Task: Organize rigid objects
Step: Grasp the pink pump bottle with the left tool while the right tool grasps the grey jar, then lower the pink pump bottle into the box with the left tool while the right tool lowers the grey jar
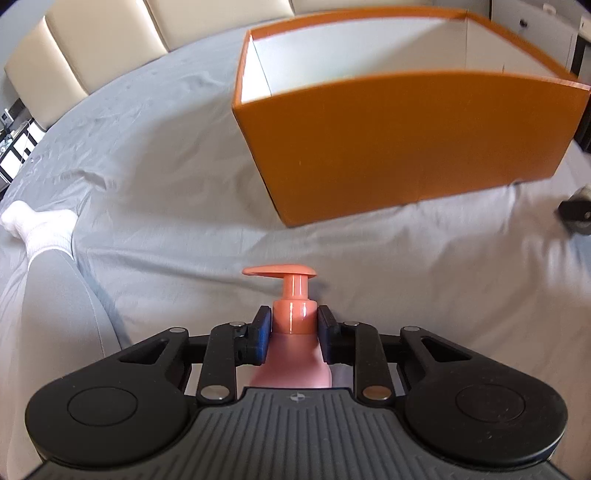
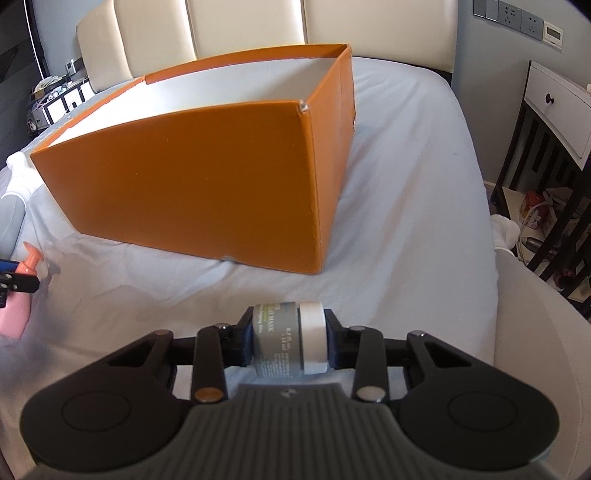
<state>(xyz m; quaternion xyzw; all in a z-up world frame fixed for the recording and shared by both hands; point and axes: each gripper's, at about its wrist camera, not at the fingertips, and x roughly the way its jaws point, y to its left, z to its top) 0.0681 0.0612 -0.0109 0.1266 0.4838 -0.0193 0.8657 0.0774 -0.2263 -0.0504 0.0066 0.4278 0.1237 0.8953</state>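
My left gripper (image 1: 294,328) is shut on the neck of a pink pump bottle (image 1: 294,314), its coral pump head pointing away from me over the sheet. The same pump bottle (image 2: 16,306) shows at the left edge of the right wrist view. My right gripper (image 2: 289,338) is shut on a small grey jar with a white lid (image 2: 284,341), lying sideways between the pads. An open orange box (image 1: 399,136) with a white inside stands on the bed just beyond both grippers; the orange box (image 2: 192,181) fills the middle of the right wrist view. Its floor is hidden.
Grey bedsheet (image 1: 166,221) covers the bed. A person's leg in a white sock (image 1: 40,229) lies at the left. A cream padded headboard (image 2: 240,26) stands behind the box. A white nightstand (image 2: 554,103) and dark chair frame are off the bed's right edge.
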